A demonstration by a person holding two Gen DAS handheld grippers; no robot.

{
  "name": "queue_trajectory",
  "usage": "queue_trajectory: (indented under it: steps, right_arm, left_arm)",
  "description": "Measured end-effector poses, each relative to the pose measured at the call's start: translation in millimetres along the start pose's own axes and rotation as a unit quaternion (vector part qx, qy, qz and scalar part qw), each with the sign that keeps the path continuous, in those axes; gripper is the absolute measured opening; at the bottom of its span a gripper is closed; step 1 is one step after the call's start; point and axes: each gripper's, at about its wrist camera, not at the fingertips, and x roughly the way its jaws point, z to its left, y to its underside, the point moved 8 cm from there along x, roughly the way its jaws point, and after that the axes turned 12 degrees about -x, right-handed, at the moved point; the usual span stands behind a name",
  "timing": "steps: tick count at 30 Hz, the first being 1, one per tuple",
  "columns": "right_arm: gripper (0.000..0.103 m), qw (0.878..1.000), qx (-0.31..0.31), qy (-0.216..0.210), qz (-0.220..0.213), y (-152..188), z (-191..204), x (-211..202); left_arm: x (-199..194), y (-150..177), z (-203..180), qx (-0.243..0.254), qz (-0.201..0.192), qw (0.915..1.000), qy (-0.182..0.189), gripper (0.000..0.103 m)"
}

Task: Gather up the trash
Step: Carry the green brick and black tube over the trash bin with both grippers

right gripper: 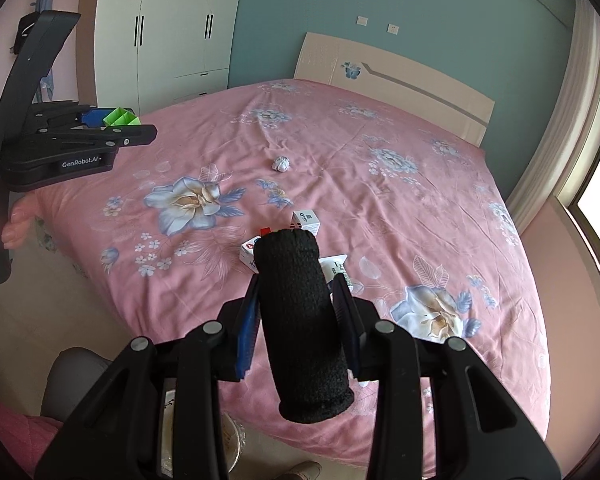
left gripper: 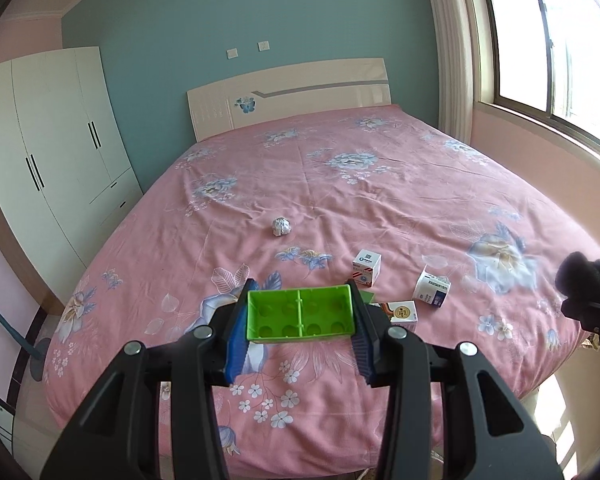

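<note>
Green tray is pinched in the left gripper, black foam roll squeezed in the right gripper. Both ride over the bed; paper ball at 12 o'clock. A loose pinch could drop either.

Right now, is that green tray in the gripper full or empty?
Empty. The green tray, held by the left gripper, shows bare compartments.

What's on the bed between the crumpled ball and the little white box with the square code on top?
Only pink flowered bedsheet lies between the foil ball and the white box; the left wrist view shows this most clearly.
</note>
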Motion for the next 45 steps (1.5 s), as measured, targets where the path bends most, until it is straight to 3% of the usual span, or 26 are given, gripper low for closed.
queue_trajectory:
  steps: [15, 22, 36, 45]
  right_arm:
    - [0.037, 0.999, -0.003, 0.011, -0.049, 16, 39, -119]
    - [0.037, 0.999, 0.002, 0.002, -0.046, 42, 59, -142]
    - [0.037, 0.999, 0.02, -0.039, 0.015, 118, 93, -112]
    - [0.037, 0.993, 0.037, -0.095, 0.065, 165, 131, -68]
  left_arm:
    - [-126, 41, 3, 0.008, -0.044, 0.999, 0.002, 0.046]
    - [-153, 79, -2, 0.024, -0.029, 0.9993, 0.006, 0.046]
    - [-127, 169, -2, 0.026, 0.053, 0.9981, 0.021, 0.046]
    - [-77, 240, -8, 0.019, 0.141, 0.9891, 0.039, 0.046]
